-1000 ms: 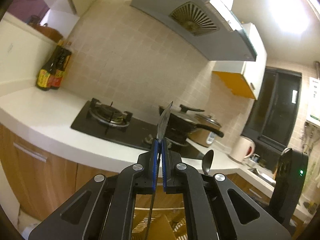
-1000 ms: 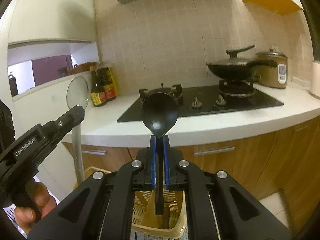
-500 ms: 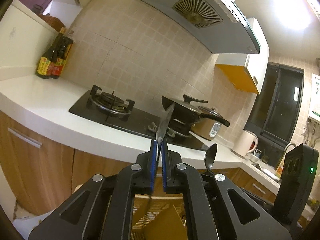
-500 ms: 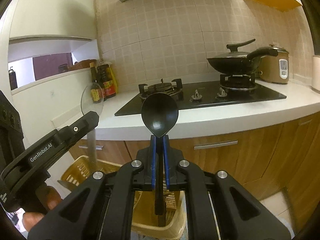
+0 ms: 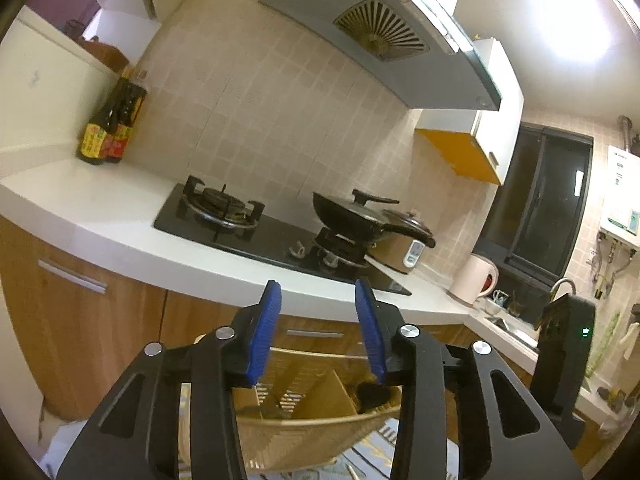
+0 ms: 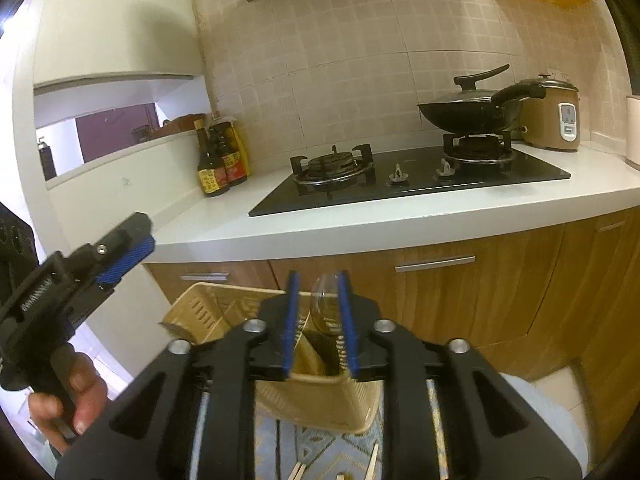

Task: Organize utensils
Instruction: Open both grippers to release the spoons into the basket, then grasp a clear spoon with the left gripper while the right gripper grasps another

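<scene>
A slatted yellow utensil basket [image 6: 320,396] sits low in front of the wooden cabinets, directly below and ahead of both our grippers. In the right wrist view a clear plastic spoon [image 6: 325,300] stands upright in the basket, its bowl rising between the blue pads of our right gripper [image 6: 318,316]; the jaws stand apart on either side of it, and we cannot tell whether either pad touches it. A dark utensil [image 6: 320,350] shows inside the same compartment, below the clear bowl.

The left wrist view shows the basket [image 5: 312,428] from the other side, with its inner dividers and a black spoon [image 5: 372,394] resting against the right-hand wall. Our left gripper [image 5: 318,320] hangs above the basket with its blue pads wide apart and nothing between them.

Only the right view catches the left gripper from outside, gripped by a bare hand [image 6: 68,396] at the lower left, and thin wooden sticks [image 6: 374,464] lying on the patterned mat beneath the basket. Only the left view takes in the range hood [image 5: 380,28], the white kettle [image 5: 474,284] and the dark window [image 5: 548,200].

Both views share the white counter [image 6: 360,220], the black gas hob [image 6: 408,180], a lidded wok [image 6: 472,116] on the far burner, a rice cooker [image 6: 554,118] and sauce bottles [image 6: 218,160] in the corner.
</scene>
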{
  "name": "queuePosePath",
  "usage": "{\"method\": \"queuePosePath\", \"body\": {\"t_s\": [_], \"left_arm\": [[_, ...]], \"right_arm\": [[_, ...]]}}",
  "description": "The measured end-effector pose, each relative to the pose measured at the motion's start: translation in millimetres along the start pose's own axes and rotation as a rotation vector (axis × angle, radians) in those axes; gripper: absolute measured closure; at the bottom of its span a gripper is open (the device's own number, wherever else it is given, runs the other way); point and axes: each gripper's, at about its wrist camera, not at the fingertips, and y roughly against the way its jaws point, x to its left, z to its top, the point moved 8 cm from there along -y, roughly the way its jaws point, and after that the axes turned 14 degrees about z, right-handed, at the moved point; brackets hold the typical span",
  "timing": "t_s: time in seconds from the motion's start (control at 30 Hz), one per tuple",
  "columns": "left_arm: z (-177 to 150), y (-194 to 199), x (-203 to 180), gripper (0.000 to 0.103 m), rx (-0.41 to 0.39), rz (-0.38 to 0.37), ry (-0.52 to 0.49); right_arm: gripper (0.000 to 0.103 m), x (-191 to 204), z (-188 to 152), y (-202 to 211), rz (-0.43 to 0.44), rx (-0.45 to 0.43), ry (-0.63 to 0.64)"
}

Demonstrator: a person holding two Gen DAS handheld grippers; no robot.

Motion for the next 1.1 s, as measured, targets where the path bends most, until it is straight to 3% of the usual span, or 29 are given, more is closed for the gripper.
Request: {"method": "queuePosePath", "body": {"t_s": [0.17,0.4,0.5,0.63,0.87,1.1], "left_arm": [[6,33,-7,0.061,0.021,-0.017,-0.017],[-14,57,-22,0.058,0.164,-0.043,-0.081],[-38,59,-25,0.058,0.259,-0.033,-0.116],[-88,55,-21,0.058,0.415,0.013,-0.193],[-180,45,1,0.059,0.726,0.051,-0.273],[-227,38,5,0.059,0.871,0.044,-0.322]], "right_arm": [[0.080,10,-2,23,0.017,0.002,-0.018],[0.078,28,-5,62,0.010,0.026,-0.001],[0.077,31,-10,76,-0.001,0.037,0.004],[0.064,30,-25,90,-0.033,0.070,0.007],[0.063,15,-66,95,-0.080,0.212,-0.070],[0.063,8,-122,80,-0.087,0.418,-0.157]]}}
